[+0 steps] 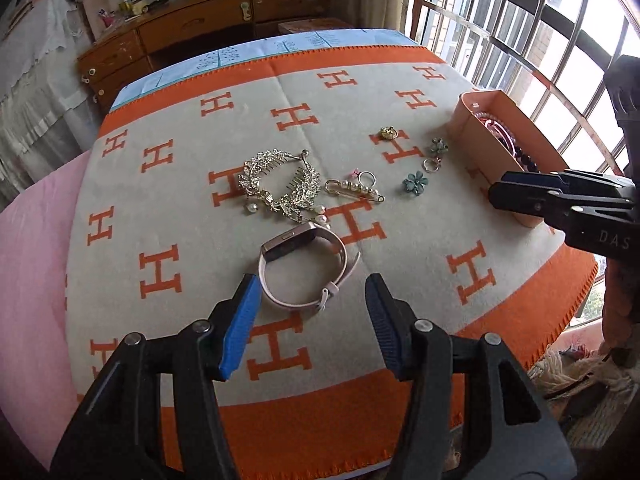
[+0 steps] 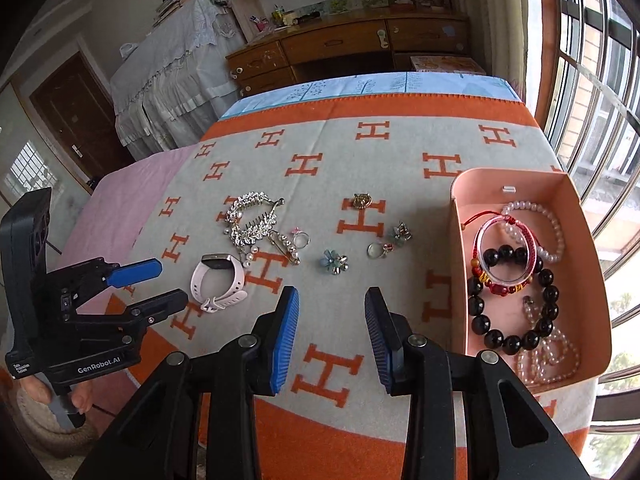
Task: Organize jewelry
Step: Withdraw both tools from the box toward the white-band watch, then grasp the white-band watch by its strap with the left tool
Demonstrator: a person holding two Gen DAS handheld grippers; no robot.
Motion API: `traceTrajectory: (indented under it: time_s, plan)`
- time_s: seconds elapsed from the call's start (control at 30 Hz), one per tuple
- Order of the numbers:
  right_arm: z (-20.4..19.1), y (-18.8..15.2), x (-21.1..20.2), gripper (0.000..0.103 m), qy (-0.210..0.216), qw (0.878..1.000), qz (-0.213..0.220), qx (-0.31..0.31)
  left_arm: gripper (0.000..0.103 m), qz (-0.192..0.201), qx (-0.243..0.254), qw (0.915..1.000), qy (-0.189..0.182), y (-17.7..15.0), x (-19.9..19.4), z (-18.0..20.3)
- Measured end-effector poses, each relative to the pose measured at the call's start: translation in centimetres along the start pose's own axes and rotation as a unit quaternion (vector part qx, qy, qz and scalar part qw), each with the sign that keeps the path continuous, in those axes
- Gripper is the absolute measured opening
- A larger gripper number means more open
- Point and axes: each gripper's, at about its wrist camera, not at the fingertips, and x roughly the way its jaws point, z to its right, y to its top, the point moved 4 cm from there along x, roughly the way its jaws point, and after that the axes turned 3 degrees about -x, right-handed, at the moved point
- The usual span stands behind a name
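Grey blanket w/ orange H pattern and orange border [image 1: 168,216] covers the table; jewelry lies loose on it.

Left gripper [image 1: 312,300], black w/ blue pads, jaws about half open, nothing between them. It hangs just over the near side of the pale pink smartwatch w/ silicone strap [image 1: 304,268], which lies on the blanket beyond its tips, not gripped. In the right wrist view this gripper [image 2: 168,284] sits at the left edge, beside the watch [image 2: 218,280].

Right gripper [image 2: 331,328], same build, jaws partly open and empty, over bare blanket between the loose pieces and the peach cardboard box [image 2: 458,264].

Inside the box: black round-bead bracelet [image 2: 516,304], red and pink cord bracelet [image 2: 506,252], pale pink bead bracelet [image 2: 556,228]; a clear bead strand near its front corner, hard to make out.

Still on the blanket, well apart from the box: silver rhinestone leaf hair comb w/ pearls [image 1: 276,184], gold safety-pin brooch w/ pearls [image 1: 354,192], blue flower ring [image 1: 415,182], small gold ring w/ ornate top [image 1: 387,133], green flower charm on a ring [image 1: 437,152].
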Motion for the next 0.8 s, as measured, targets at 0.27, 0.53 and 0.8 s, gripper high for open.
traceTrajectory:
  time_s: [0.27, 0.53, 0.8]
  plan:
    - [2.0, -1.4, 3.6, 0.035, 0.016, 0.998, -0.029, 0.062, 0.046, 0.010, 0.084, 0.9963, 0.012, -0.1, 1.7, 1.7]
    - [1.9, -1.5, 4.4, 0.035, 0.019, 0.997, -0.033, 0.063, 0.030, -0.018, 0.105, 0.9943, 0.002, -0.7, 3.9, 2.3]
    - [2.1, -1.9, 4.3, 0.035, 0.021, 0.997, -0.037, 0.061, 0.008, -0.034, 0.078, 0.9963, 0.008, -0.6, 5.6, 2.0]
